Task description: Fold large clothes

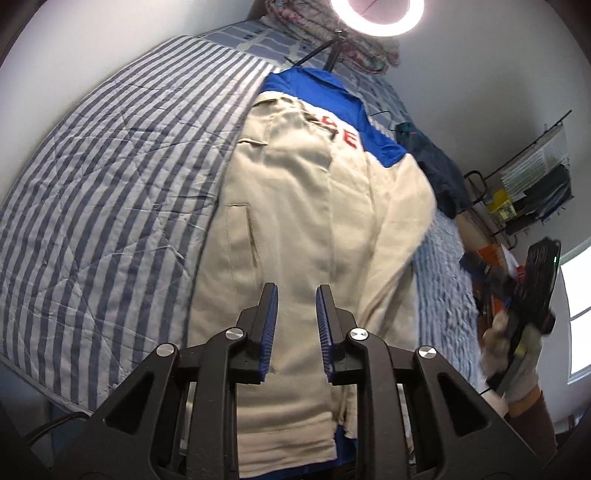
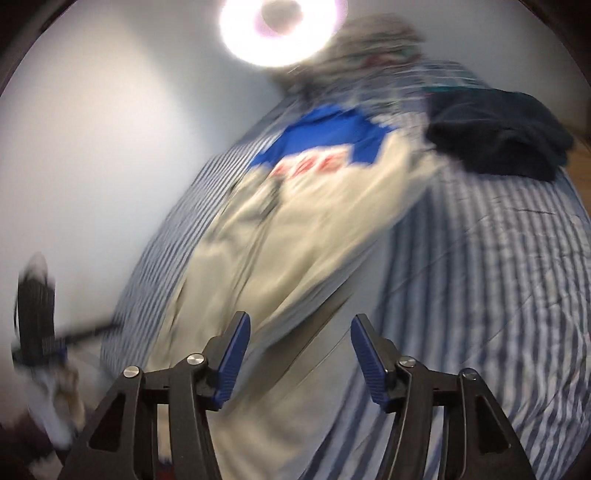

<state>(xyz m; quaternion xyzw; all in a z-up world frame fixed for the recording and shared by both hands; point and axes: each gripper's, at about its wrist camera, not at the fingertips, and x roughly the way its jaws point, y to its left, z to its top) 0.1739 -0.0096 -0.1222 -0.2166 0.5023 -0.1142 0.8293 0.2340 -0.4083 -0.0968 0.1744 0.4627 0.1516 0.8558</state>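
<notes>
- Jacket (image 1: 295, 206): beige with blue yoke and red letters, lying lengthwise on the striped bed (image 1: 110, 177), collar at 12 o'clock, hem at 6 o'clock in the left view.
- 1 side looks folded in over the middle; right sleeve edge bulges out toward 3 o'clock.
- Left gripper (image 1: 295, 295): jaws slightly apart, hanging over the lower jacket, no cloth between the pads.
- Right gripper (image 2: 300, 325): jaws wide apart, nothing in them, over the jacket's right edge and the bed.
- Right view is heavily blurred; contact with the fabric probably none, can't confirm.
- Gloved hand (image 1: 517, 343) holding the right gripper shows at 4 o'clock in the left view, clear of the jacket.
- Dark garment (image 2: 498, 136) lies at 2 o'clock in the right view, just beside the jacket shoulder.
- Ring light (image 1: 376, 14) at 12 o'clock.
</notes>
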